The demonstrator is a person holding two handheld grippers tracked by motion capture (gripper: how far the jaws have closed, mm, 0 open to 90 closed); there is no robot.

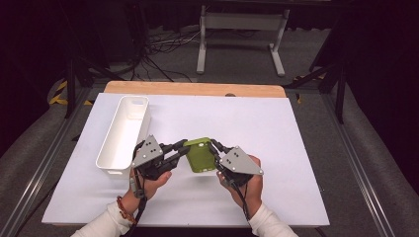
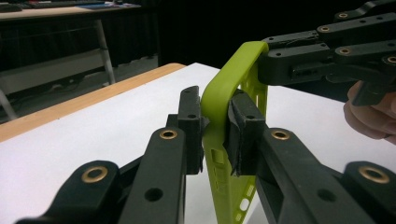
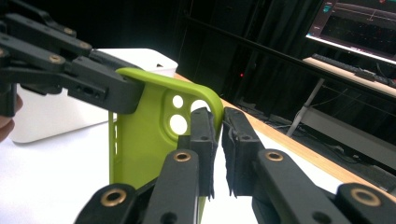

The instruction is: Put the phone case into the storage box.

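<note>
Both tools clamped on green phone case: left tool, right tool | case lifted beside white bin | keep your grips even, avoid twisting.

No legible text, label, brand, number or sign on any surface. Display on the dark monitor screen at the upper right of the right gripper view: coloured lines and marks, too small and blurred to read. Yellow-and-black striped hazard marking on the floor beside the table's far left corner, high view: pattern only, without lettering.
</note>
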